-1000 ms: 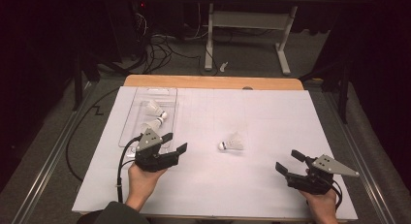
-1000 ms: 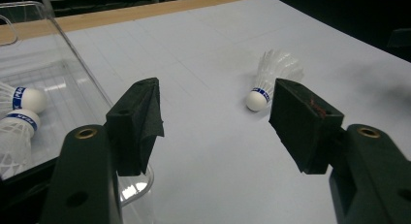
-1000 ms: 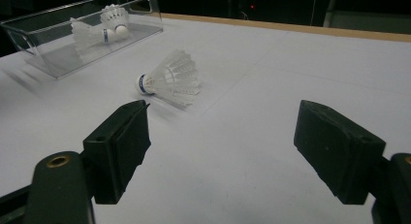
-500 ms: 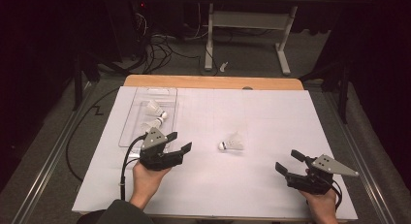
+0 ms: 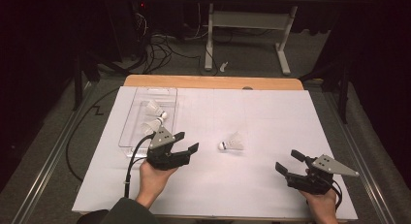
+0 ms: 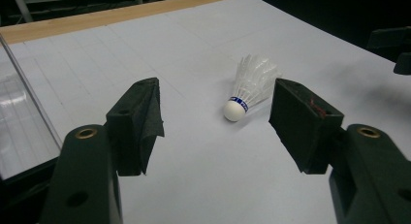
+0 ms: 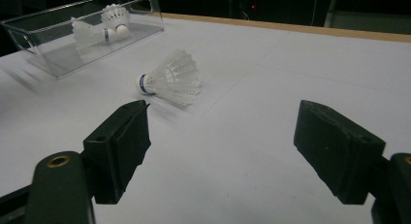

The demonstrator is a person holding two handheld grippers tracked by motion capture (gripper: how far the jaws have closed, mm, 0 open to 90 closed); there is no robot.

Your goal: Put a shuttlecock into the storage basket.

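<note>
Left gripper [image 5: 189, 143] jaws spread wide, empty, hovering near the desk's [image 5: 271, 112] left-front area, pointed at the shuttlecock [image 5: 233, 143]. Shuttlecock lies on its side around mid-desk, cork toward the left gripper, feathers away, not touching either gripper; in the left gripper view it sits just beyond the jaw gap [image 6: 248, 90]. Right gripper [image 5: 291, 162] near the front right corner, jaws also spread wide, empty, well apart from the shuttlecock. Clear box [image 5: 134, 118] by the left edge holds two more shuttlecocks [image 5: 154, 117].
</note>
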